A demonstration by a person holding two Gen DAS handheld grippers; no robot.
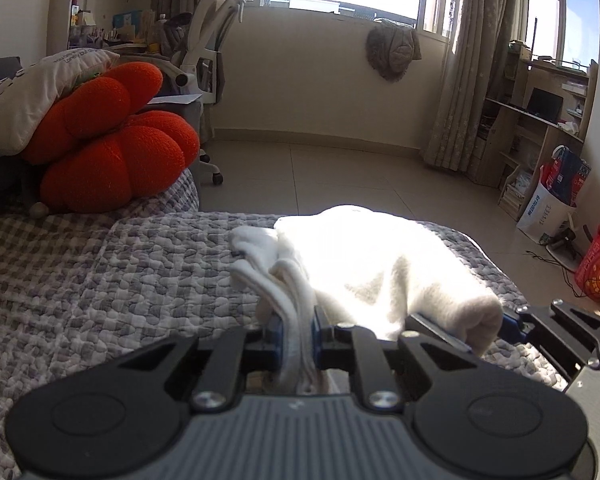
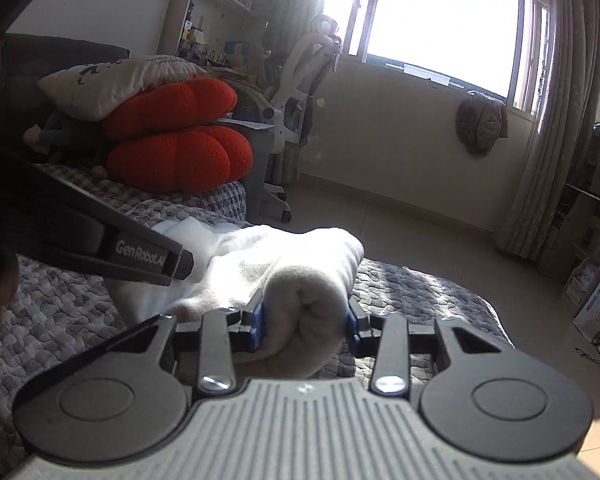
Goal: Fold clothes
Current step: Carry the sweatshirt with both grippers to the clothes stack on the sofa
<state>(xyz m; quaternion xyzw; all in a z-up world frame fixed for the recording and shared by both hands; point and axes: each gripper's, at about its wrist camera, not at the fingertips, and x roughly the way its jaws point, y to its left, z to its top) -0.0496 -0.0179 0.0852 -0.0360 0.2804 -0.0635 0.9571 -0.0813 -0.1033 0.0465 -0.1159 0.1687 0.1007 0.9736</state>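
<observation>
On the quilted bed (image 1: 112, 280), I hold one white garment (image 1: 364, 256) with both grippers at once. My left gripper (image 1: 296, 332) is clenched on a thin bunch of layered edges, which stand up between its blue-padded fingers (image 1: 275, 338). My right gripper (image 2: 306, 320) is clamped on a thick rolled end of the same cloth, its fingers (image 2: 257, 326) set wider to take the bulk. In the left wrist view the right gripper (image 1: 512, 326) shows just beside the garment's fat end. In the right wrist view the left gripper's black body (image 2: 100, 244) crosses in front of the cloth.

I judge the two-point hold serves the fold. Gripping both near ends keeps the stacked layers from slipping apart and lets the bundle travel as one piece. The garment is bunched and doubled over, rising in a hump near the bed's foot, so it looks part-folded rather than flat. Whether I am carrying a fold over or drawing the cloth back to me, I cannot tell.

The count: one white garment, two grippers, both closed on it. Against the head of the bed (image 2: 60, 304) lie one orange petal-shaped cushion (image 1: 112, 140) and one pale printed pillow (image 1: 32, 92) leaning on top of it. One white office chair (image 1: 208, 52) stands beyond. No second piece of clothing lies on the bed in either view.
</observation>
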